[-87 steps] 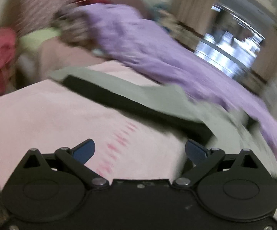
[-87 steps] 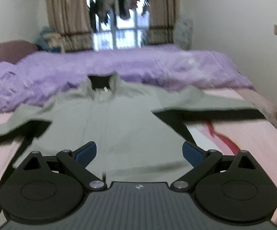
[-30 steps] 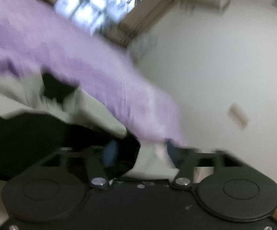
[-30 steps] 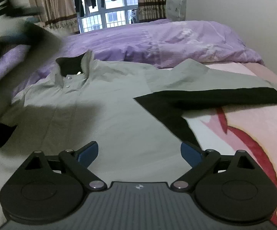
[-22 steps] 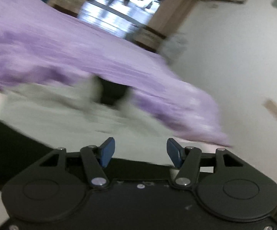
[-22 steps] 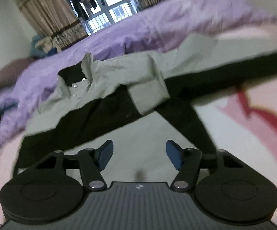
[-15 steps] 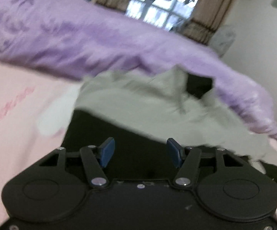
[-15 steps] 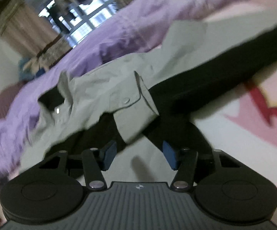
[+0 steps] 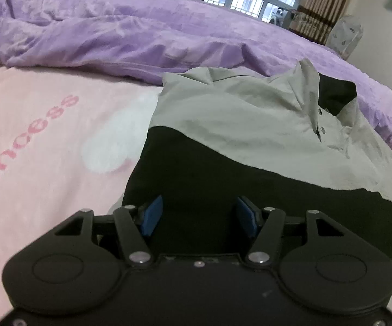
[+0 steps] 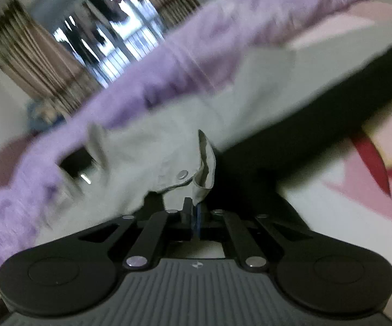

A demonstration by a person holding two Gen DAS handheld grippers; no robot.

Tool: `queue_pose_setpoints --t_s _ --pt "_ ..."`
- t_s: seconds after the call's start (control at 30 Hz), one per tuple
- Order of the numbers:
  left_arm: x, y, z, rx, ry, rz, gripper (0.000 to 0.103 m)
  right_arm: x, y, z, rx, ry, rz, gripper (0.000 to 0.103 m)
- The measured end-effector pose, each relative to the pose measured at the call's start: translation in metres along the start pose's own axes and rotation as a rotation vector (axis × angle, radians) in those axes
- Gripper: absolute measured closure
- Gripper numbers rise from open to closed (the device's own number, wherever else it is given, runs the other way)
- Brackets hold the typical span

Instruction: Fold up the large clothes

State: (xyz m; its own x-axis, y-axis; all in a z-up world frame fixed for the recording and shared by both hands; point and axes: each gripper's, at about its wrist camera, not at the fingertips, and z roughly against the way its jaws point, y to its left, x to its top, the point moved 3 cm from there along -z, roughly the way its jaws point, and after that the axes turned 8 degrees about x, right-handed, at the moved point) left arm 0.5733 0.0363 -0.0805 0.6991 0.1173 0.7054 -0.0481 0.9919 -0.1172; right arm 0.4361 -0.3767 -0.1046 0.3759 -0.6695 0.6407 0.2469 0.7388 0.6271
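Left wrist view: the shirt (image 9: 250, 125), grey with black panels, lies on the pink bed (image 9: 33, 141), its collar (image 9: 308, 81) at about 1 o'clock against the purple duvet (image 9: 114, 27). One sleeve (image 9: 223, 184) is already folded in: it crosses the body as a black band from 9 o'clock toward 3 o'clock. The left tool (image 9: 198, 217) hovers over that band, its jaws about half apart, nothing between the blue pads (image 9: 151, 216); whether they touch the cloth cannot be told.

Right wrist view, blurred and tilted: the right tool (image 10: 193, 212) has just been closing and its jaws now stand together, pinching grey cloth at the cuff (image 10: 193, 174) of the folded-in sleeve, where a snap shows just above the pinch. The collar sits at 10 o'clock, and the other sleeve (image 10: 318, 103) lies stretched out toward 2 o'clock across the bed.

Judged from this, the fold is at an early stage: one sleeve is in, and the right tool seems to be trimming its lie. Left to do, probably: the far sleeve, then doubling the body bottom to collar.
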Motion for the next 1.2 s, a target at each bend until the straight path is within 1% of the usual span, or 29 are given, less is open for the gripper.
queue_pose_setpoints --t_s 0.03,0.07,0.1,0.17,0.2,0.23,0.27,0.3,0.37,0.43,0.47,0.5,0.57,0.6,0.63,0.67,0.73,0.77,0.8,0.83,0.87,0.9,0.93,1.0,1.03,1.07,1.13,1.2 --pt "-0.001 -0.002 0.001 0.01 -0.004 -0.021 0.041 -0.004 -0.006 -0.006 -0.019 0.022 0.006 0.099" --pt "-0.001 -0.005 0.001 0.02 -0.005 -0.039 0.041 -0.006 -0.01 -0.006 -0.001 0.009 0.012 0.098" --pt "0.0 -0.006 0.003 0.029 -0.005 -0.051 0.041 -0.007 -0.01 -0.004 0.005 0.003 0.021 0.09" --pt "0.002 -0.006 0.011 0.035 -0.006 -0.057 0.041 -0.003 -0.003 0.007 -0.035 -0.014 0.052 0.074" --pt "0.003 -0.005 0.017 0.031 -0.012 -0.054 0.041 0.0 0.002 0.014 -0.063 -0.035 0.078 0.072" --pt "0.005 -0.005 0.024 0.019 -0.026 -0.046 0.041 0.003 0.01 0.021 -0.083 -0.061 0.118 0.071" --pt "0.007 -0.006 0.033 0.0 -0.045 -0.039 0.041 0.005 0.019 0.028 -0.082 -0.092 0.167 0.071" --pt "0.009 -0.008 0.042 -0.016 -0.064 -0.036 0.041 0.006 0.029 0.033 -0.062 -0.115 0.212 0.071" --pt "0.009 -0.014 0.051 -0.034 -0.085 -0.048 0.041 0.006 0.042 0.032 -0.01 -0.118 0.255 0.071" --pt "0.006 -0.024 0.052 -0.047 -0.081 -0.086 0.041 0.005 0.049 0.021 0.024 -0.083 0.245 0.071" --pt "0.003 -0.027 0.049 -0.043 -0.076 -0.105 0.041 0.003 0.048 0.012 0.025 -0.059 0.234 0.071" --pt "-0.001 -0.031 0.045 -0.031 -0.071 -0.123 0.041 0.001 0.046 0.003 0.018 -0.04 0.229 0.071" --pt "-0.01 -0.035 0.034 -0.013 -0.049 -0.148 0.041 -0.004 0.039 -0.013 -0.025 -0.011 0.231 0.071" --pt "-0.013 -0.034 0.03 -0.004 -0.036 -0.15 0.041 -0.008 0.033 -0.021 -0.047 0.0 0.225 0.074" --pt "-0.016 -0.034 0.023 0.006 -0.017 -0.151 0.041 -0.01 0.028 -0.024 -0.042 0.005 0.217 0.074" --pt "-0.019 -0.032 0.017 0.014 -0.006 -0.148 0.041 -0.009 0.023 -0.022 -0.015 -0.005 0.202 0.073" --pt "-0.021 -0.029 0.014 0.017 -0.012 -0.139 0.041 -0.001 0.017 -0.012 0.026 0.0 0.168 0.07" --pt "-0.019 -0.028 0.015 0.016 -0.01 -0.135 0.041 0.005 0.011 -0.004 0.051 -0.004 0.132 0.062" --pt "-0.018 -0.027 0.017 0.015 -0.007 -0.126 0.041 0.015 0.0 0.008 0.087 -0.022 0.079 0.052" --pt "-0.016 -0.025 0.02 0.009 -0.005 -0.12 0.041 0.02 -0.013 0.022 0.105 -0.05 0.038 0.047" --pt "-0.015 -0.024 0.022 0.003 -0.007 -0.116 0.041 0.029 -0.027 0.035 0.096 -0.087 -0.001 0.043" --pt "-0.016 -0.023 0.025 0.0 -0.013 -0.117 0.041 0.037 -0.045 0.051 0.067 -0.13 -0.032 0.043" --pt "-0.016 -0.022 0.027 0.002 -0.019 -0.122 0.04 0.048 -0.065 0.066 0.019 -0.176 -0.052 0.043" --pt "-0.018 -0.021 0.028 0.014 -0.018 -0.133 0.04 0.066 -0.103 0.087 -0.089 -0.243 -0.095 0.043" --pt "-0.02 -0.021 0.027 0.017 -0.013 -0.137 0.04 0.073 -0.12 0.095 -0.128 -0.269 -0.111 0.042" --pt "-0.022 -0.022 0.026 0.02 -0.011 -0.14 0.04 0.078 -0.135 0.101 -0.163 -0.289 -0.126 0.043" --pt "-0.025 -0.024 0.023 0.031 -0.016 -0.153 0.04 0.088 -0.161 0.106 -0.22 -0.293 -0.144 0.043" --pt "-0.026 -0.026 0.023 0.042 -0.024 -0.161 0.039 0.095 -0.184 0.107 -0.234 -0.286 -0.207 0.043"
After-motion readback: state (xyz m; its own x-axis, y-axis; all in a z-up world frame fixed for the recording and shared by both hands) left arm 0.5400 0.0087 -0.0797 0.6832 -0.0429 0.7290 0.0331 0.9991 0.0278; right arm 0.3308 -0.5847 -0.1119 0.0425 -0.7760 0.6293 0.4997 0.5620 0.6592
